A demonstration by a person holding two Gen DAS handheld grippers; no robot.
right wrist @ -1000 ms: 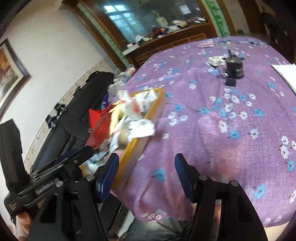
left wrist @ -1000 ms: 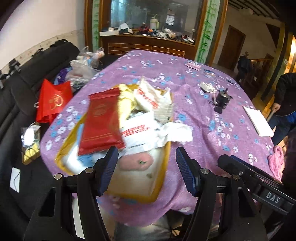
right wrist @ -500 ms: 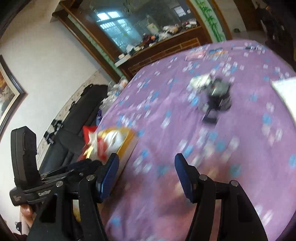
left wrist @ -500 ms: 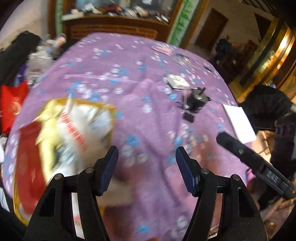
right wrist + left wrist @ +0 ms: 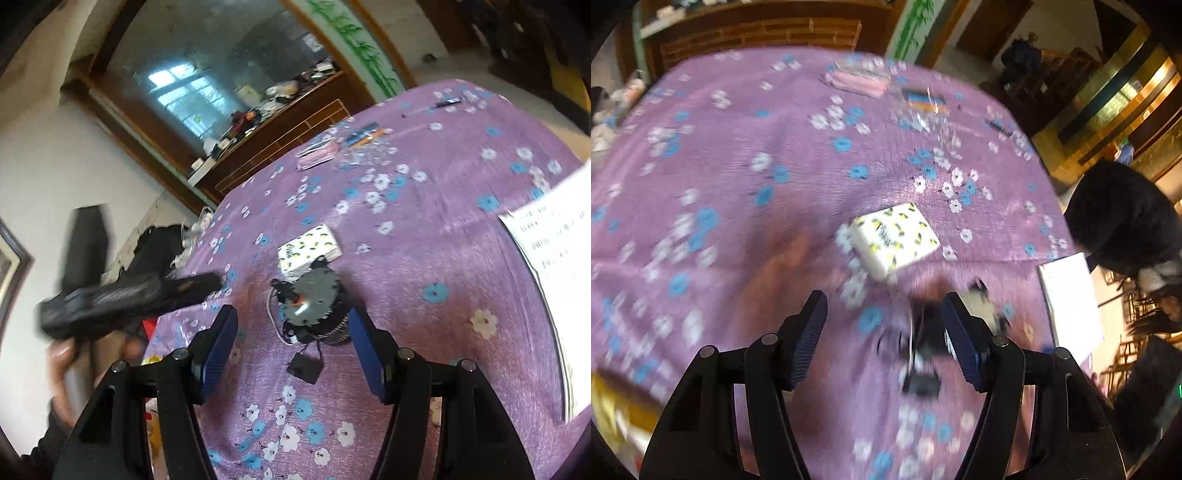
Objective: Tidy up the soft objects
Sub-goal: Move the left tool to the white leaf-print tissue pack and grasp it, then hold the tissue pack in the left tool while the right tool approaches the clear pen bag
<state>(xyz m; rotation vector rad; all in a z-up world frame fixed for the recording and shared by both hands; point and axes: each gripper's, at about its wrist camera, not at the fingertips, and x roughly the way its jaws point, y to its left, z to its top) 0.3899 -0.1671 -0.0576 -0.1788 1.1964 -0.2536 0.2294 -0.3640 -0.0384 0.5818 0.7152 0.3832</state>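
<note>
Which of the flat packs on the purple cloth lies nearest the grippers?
The white tissue pack with yellow print, right behind the small black fan. The pink pack lies far back by the table's far edge.

The tablecloth is purple with small blue and white flowers. A tissue pack is white with yellow and black specks. The small fan is black and grey with a red-orange spot. A paper sheet is white; a pink packet lies far off.
</note>
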